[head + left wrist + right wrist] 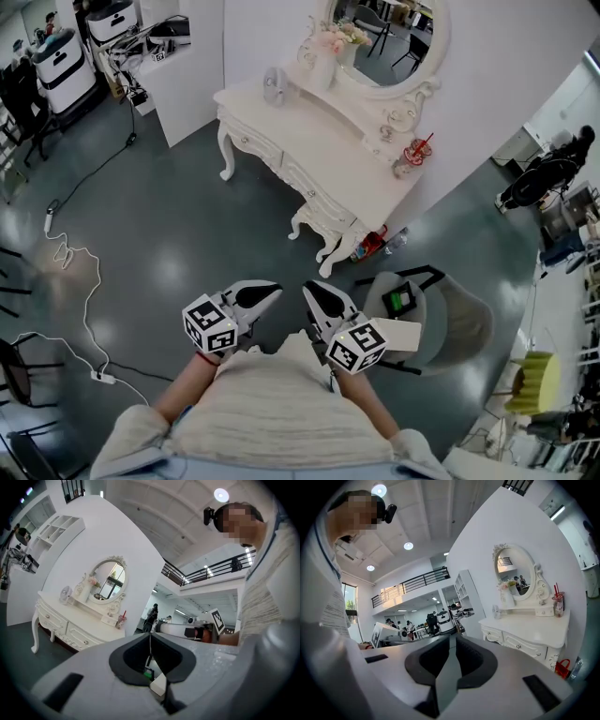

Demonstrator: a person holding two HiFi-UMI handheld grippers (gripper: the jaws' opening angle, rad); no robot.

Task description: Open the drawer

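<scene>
Left gripper (273,293) and right gripper (310,290), closed and empty, held level by the body, presumably for approaching the drawer (316,185) on the front of the dressing table (305,127).

OPEN-PLAN HALL, DAYTIME: A dark grey polished floor (178,234) carries soft glare across the middle of the head view. Against the plain white wall (506,66) at upper right stands an ornate white dressing table (281,120) on curved legs, topped by an oval white-framed mirror (384,37). A thin white cable (64,251) snakes along the left edge, and a round grey chair (464,323) sits at lower right. In the right gripper view, round recessed ceiling lights (408,546) shine above a black-railed mezzanine (412,584).
</scene>
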